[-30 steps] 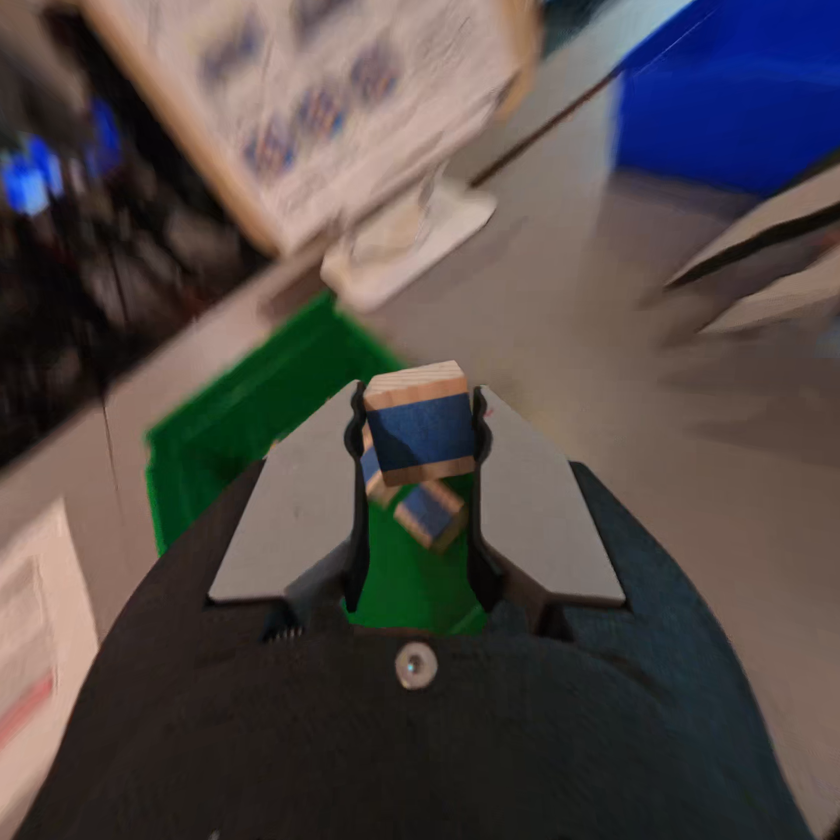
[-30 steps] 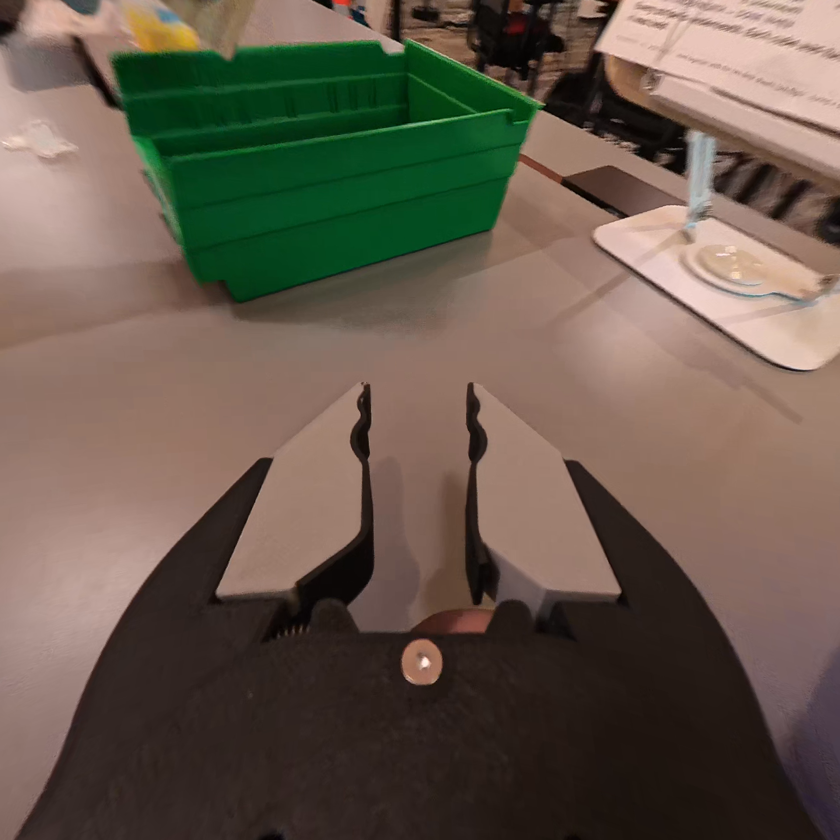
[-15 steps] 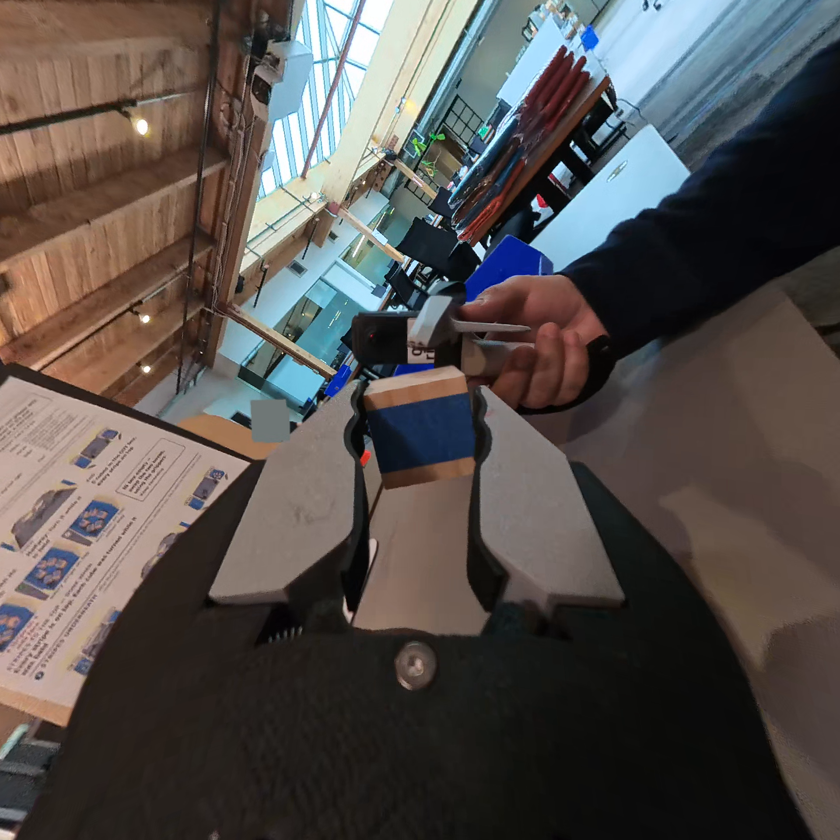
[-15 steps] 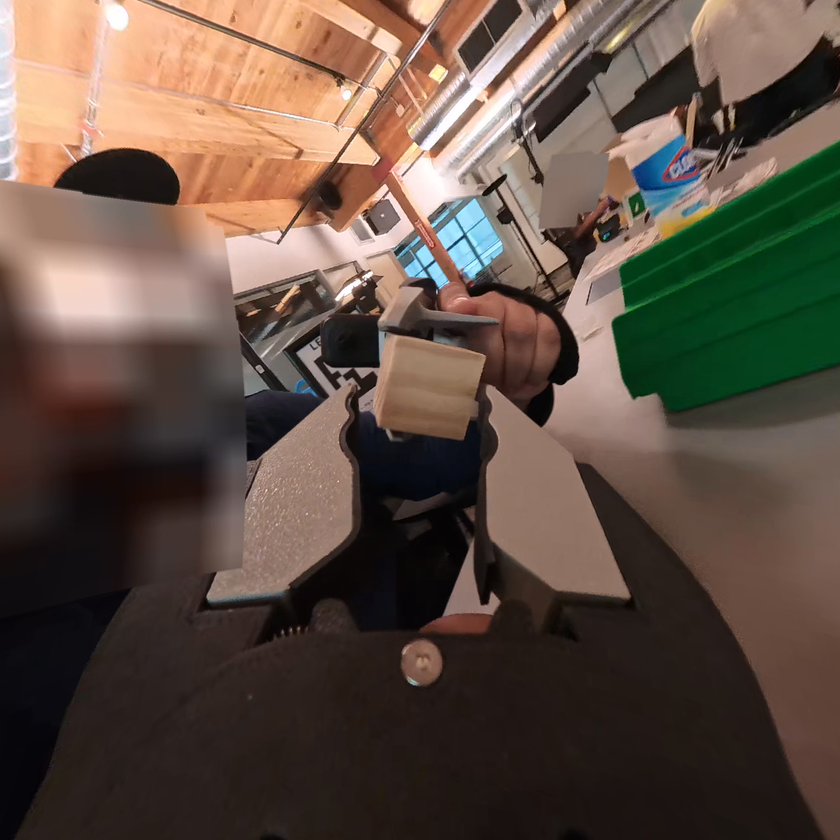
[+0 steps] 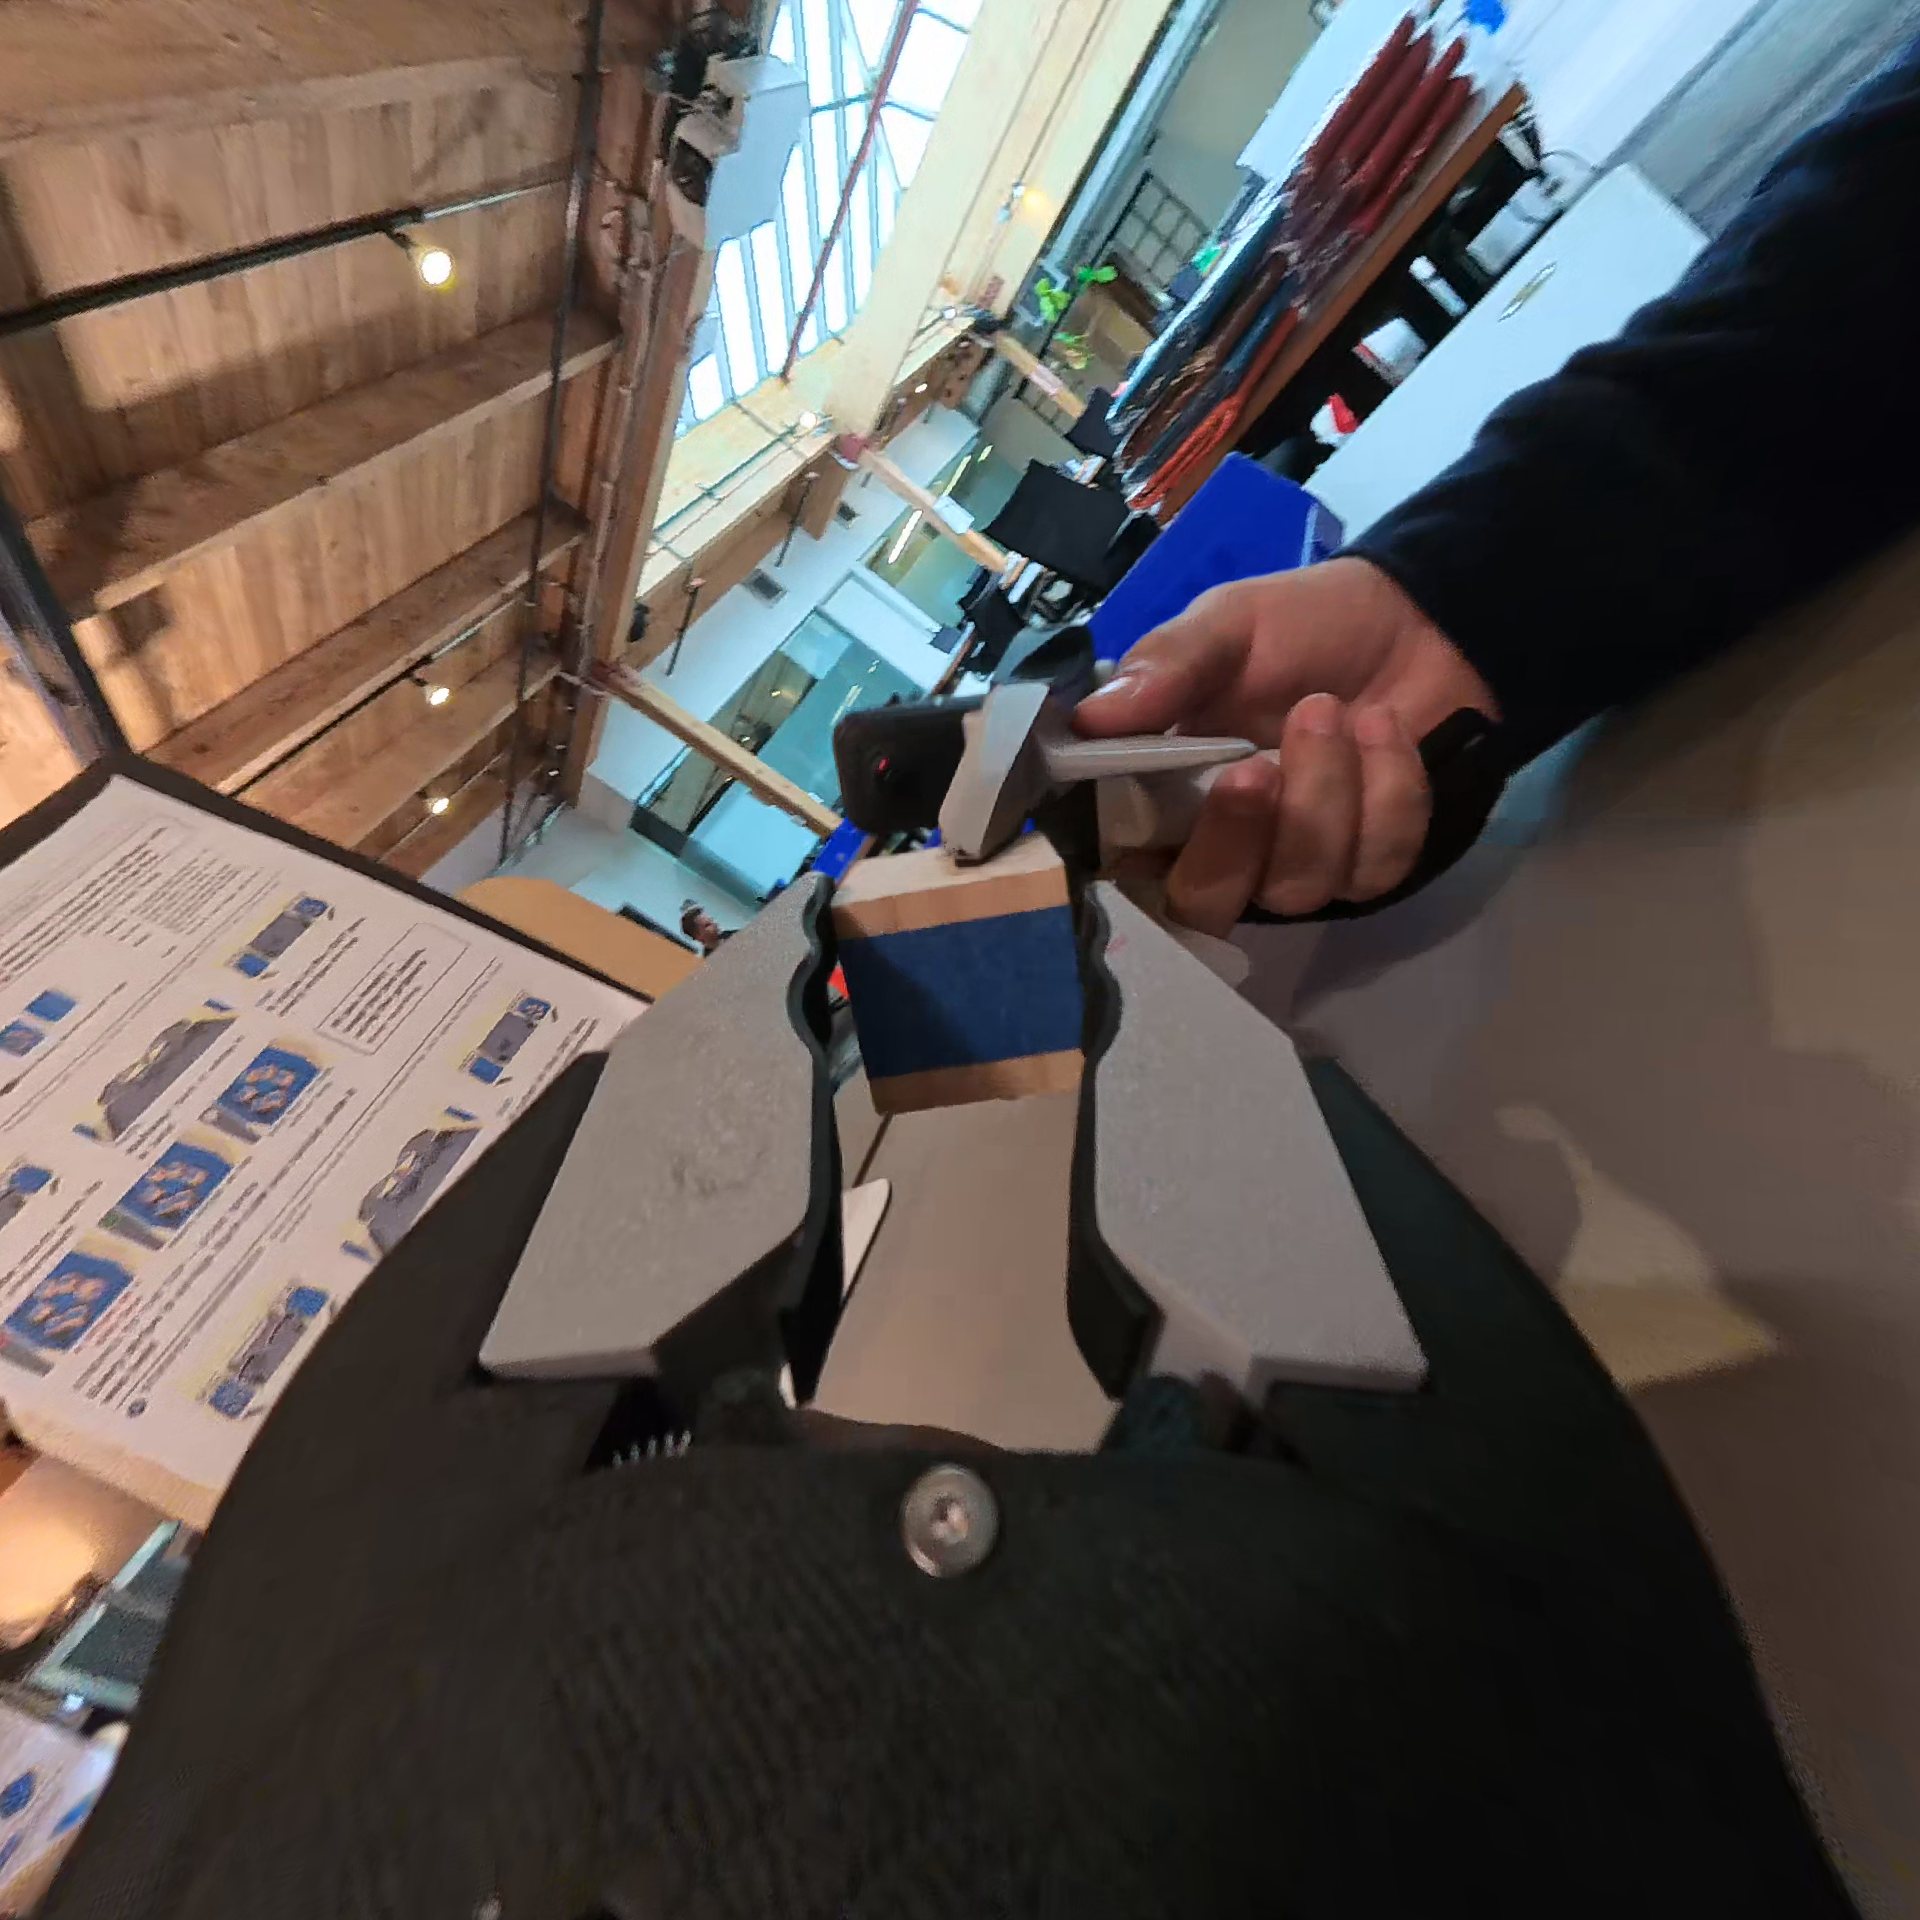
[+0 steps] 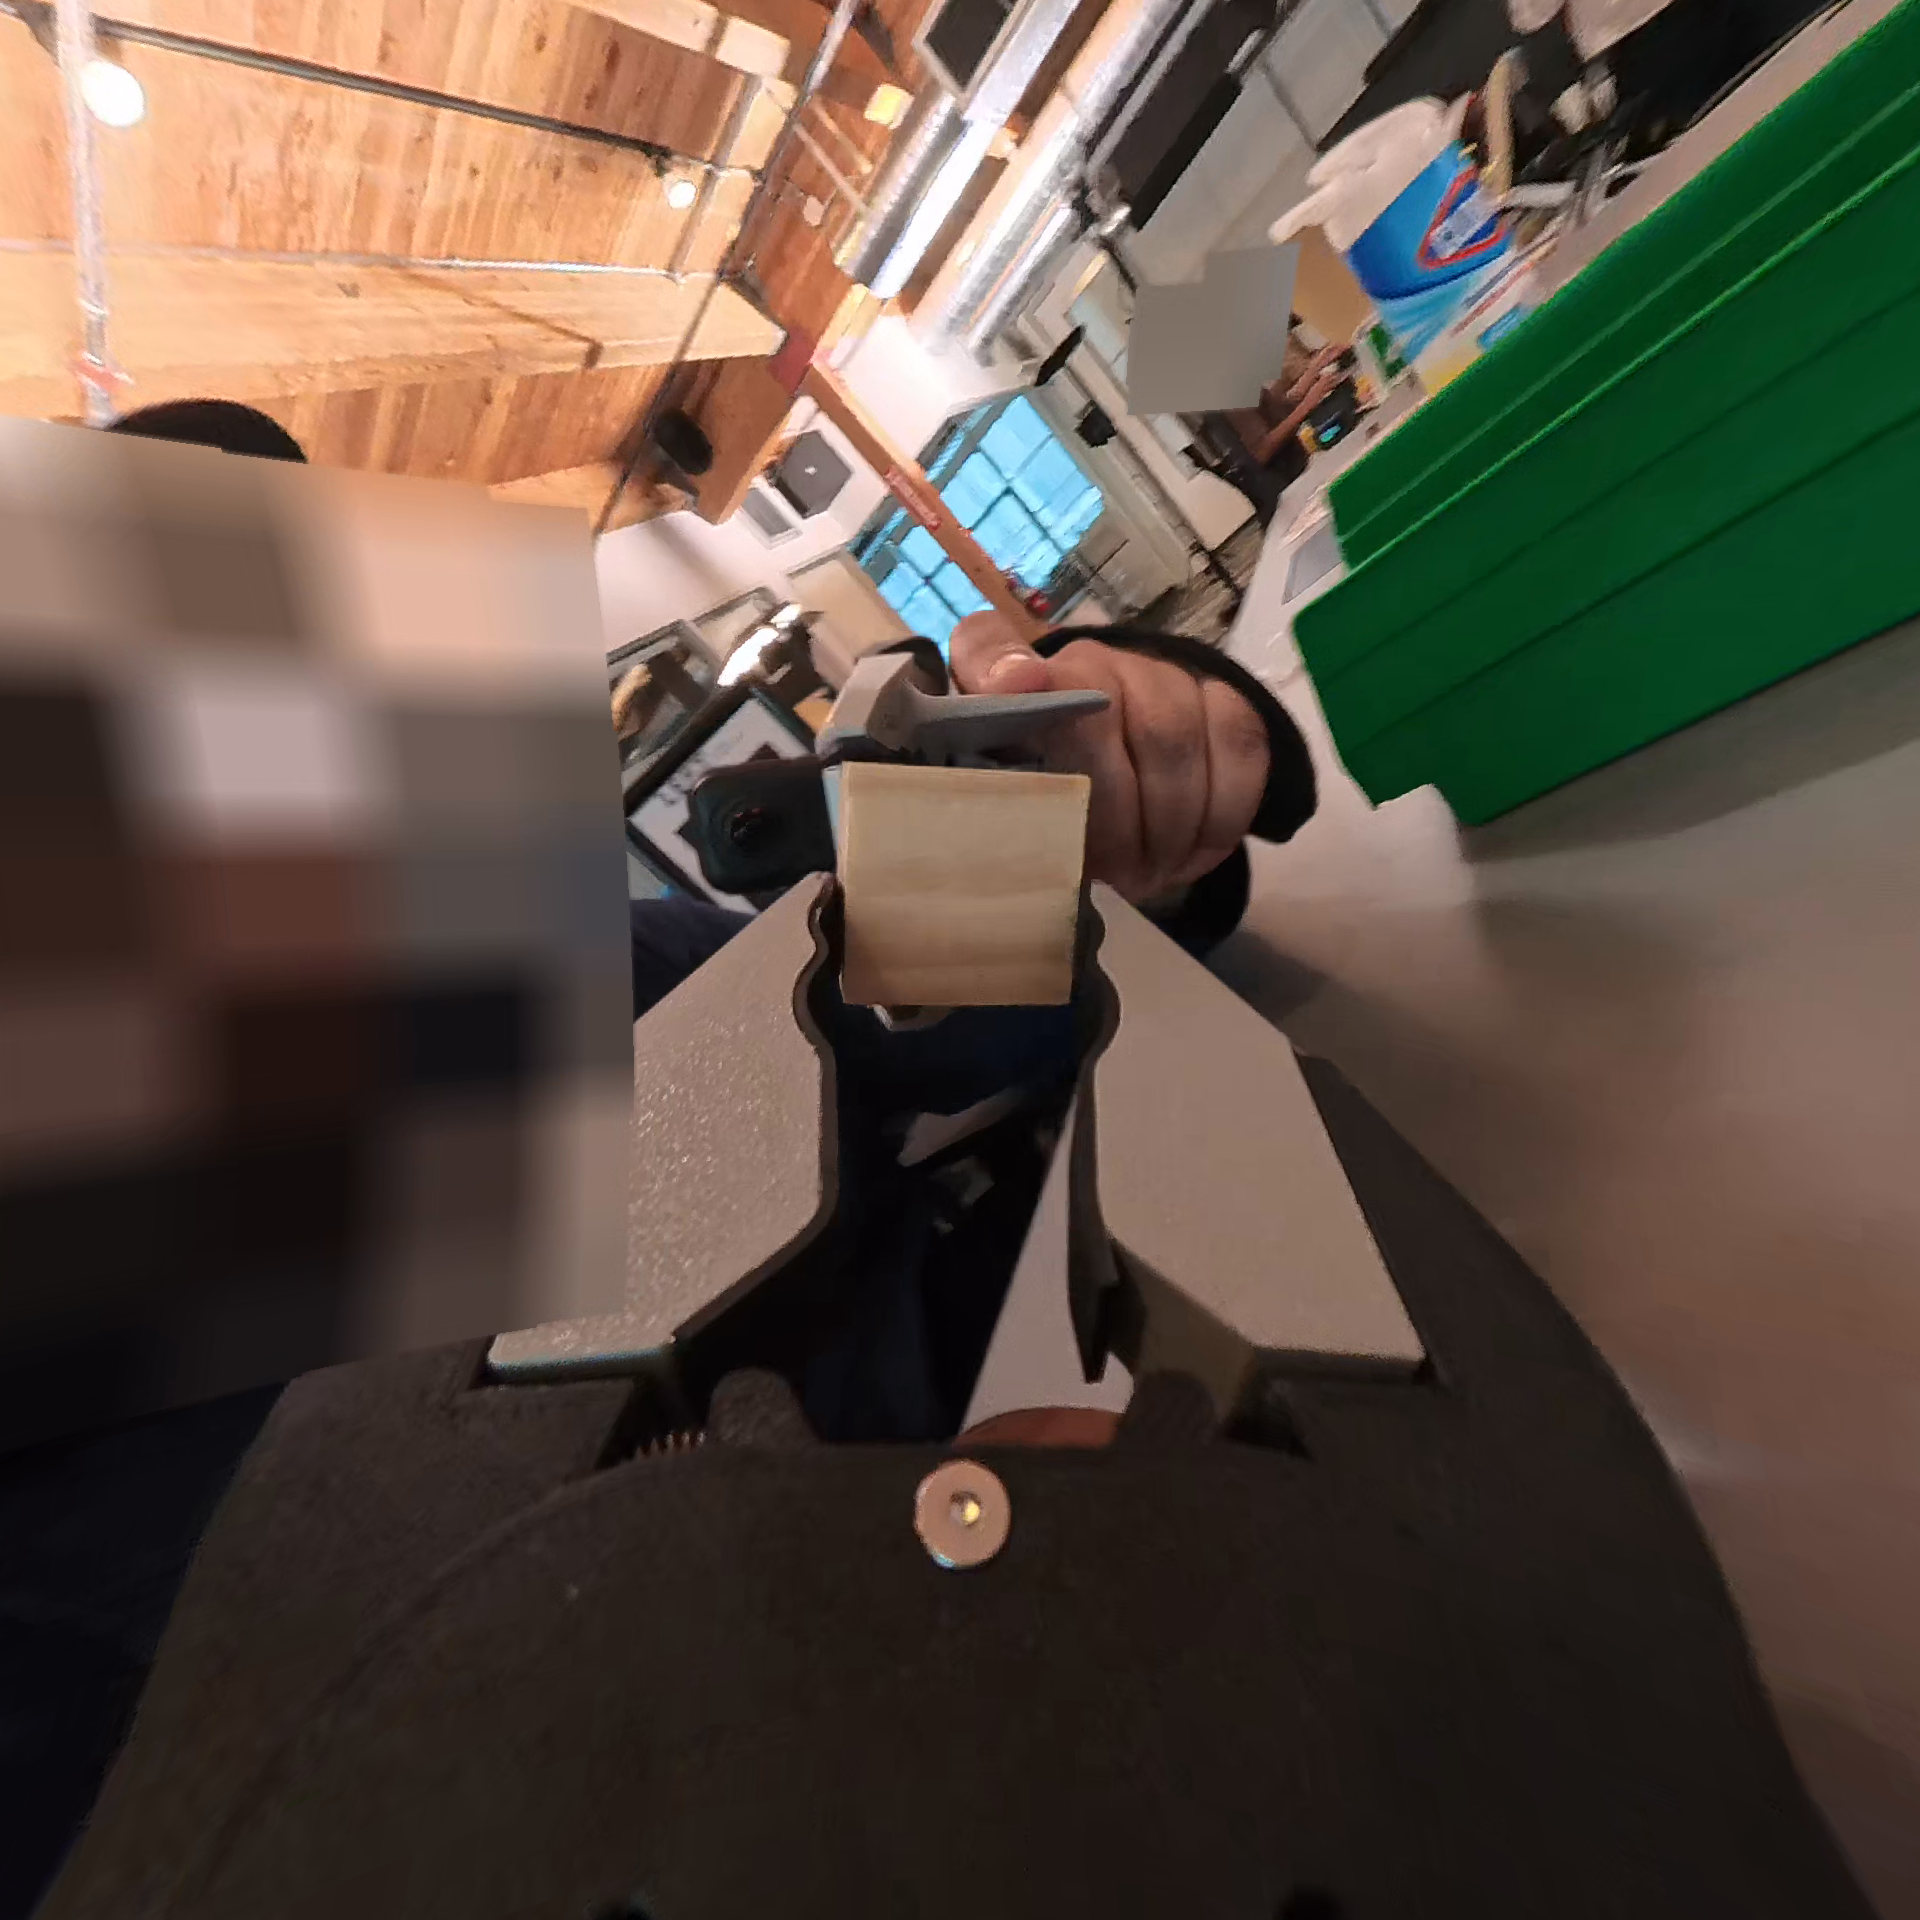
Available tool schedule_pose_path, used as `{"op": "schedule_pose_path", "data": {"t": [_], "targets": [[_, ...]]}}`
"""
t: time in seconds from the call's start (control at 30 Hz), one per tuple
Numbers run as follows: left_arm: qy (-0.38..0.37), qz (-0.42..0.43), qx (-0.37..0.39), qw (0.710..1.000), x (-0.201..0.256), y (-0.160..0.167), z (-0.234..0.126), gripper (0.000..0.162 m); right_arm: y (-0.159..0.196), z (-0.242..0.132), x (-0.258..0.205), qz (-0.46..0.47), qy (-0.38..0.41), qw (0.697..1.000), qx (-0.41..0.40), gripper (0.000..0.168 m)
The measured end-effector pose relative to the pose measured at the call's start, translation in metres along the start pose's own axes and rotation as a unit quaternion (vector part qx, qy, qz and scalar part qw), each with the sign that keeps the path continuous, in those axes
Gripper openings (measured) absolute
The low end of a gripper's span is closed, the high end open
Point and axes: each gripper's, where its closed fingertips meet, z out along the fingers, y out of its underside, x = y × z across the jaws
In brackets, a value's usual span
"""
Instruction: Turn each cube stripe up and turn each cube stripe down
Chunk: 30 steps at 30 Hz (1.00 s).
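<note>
The grey bench [image 6: 1662, 1039] is seen tilted, with a green ribbed plastic bin [image 6: 1621, 582] resting on it. A printed instruction sheet [image 5: 208, 1091] is propped at the left. The small wooden cube with a blue stripe [image 5: 956, 997] is clamped in mid-air by the left gripper [image 5: 951, 997]. The right gripper [image 6: 961, 935] is spread around the same cube; whether it is gripped there cannot be told.

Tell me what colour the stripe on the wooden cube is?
Blue, on the pale wooden cube; left wrist view shows it best.

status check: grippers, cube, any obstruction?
Left gripper shut on cube, blue stripe facing its camera. Right gripper open around cube, handover pending. Nothing blocking.
</note>
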Motion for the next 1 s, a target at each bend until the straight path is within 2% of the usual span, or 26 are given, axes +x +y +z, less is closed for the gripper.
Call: {"op": "schedule_pose_path", "data": {"t": [0.03,0.2,0.27,0.4,0.47,0.5,0.6,0.67,0.73,0.8,0.9,1.0], "targets": [[-0.01,-0.004,-0.005,1.0,-0.001,0.004,0.001,0.044,-0.002,-0.002,0.003,-0.014,0.019,1.0,0.002,0.042],[-0.006,-0.08,-0.014,0.997,-0.007,0.014,-0.002,0.042,-0.012,-0.012,0.013,-0.069,0.093,0.993,0.023,0.042],[-0.018,-0.1,-0.011,0.995,-0.015,0.018,-0.004,0.042,-0.022,-0.022,0.021,-0.116,0.155,0.98,0.039,0.042],[-0.041,-0.134,-0.01,0.99,-0.026,0.025,-0.006,0.033,-0.044,-0.042,0.007,-0.249,0.274,0.926,0.071,0.042],[-0.046,-0.14,-0.019,0.989,-0.027,0.03,-0.005,0.017,-0.059,-0.055,-0.018,-0.309,0.336,0.885,0.095,0.042],[-0.048,-0.142,-0.031,0.988,-0.027,0.035,-0.004,0.002,-0.069,-0.067,-0.031,-0.334,0.379,0.857,0.107,0.042],[-0.044,-0.151,-0.084,0.984,-0.022,0.055,0.003,0.0,-0.105,-0.139,-0.056,-0.351,0.55,0.747,0.127,0.042],[-0.046,-0.16,-0.118,0.979,-0.019,0.068,0.007,0.0,-0.122,-0.197,-0.06,-0.313,0.632,0.698,0.128,0.042],[-0.045,-0.164,-0.134,0.976,-0.015,0.075,0.01,0.0,-0.127,-0.262,-0.041,-0.247,0.708,0.656,0.09,0.042],[-0.04,-0.164,-0.151,0.974,-0.012,0.081,0.011,0.0,-0.123,-0.328,-0.01,-0.181,0.777,0.602,0.036,0.042],[-0.039,-0.153,-0.159,0.975,-0.011,0.084,0.011,0.0,-0.104,-0.396,0.039,-0.071,0.821,0.566,-0.027,0.043],[-0.05,-0.153,-0.162,0.974,-0.016,0.087,0.009,0.0,-0.085,-0.434,0.077,-0.001,0.839,0.538,-0.074,0.043]]}}
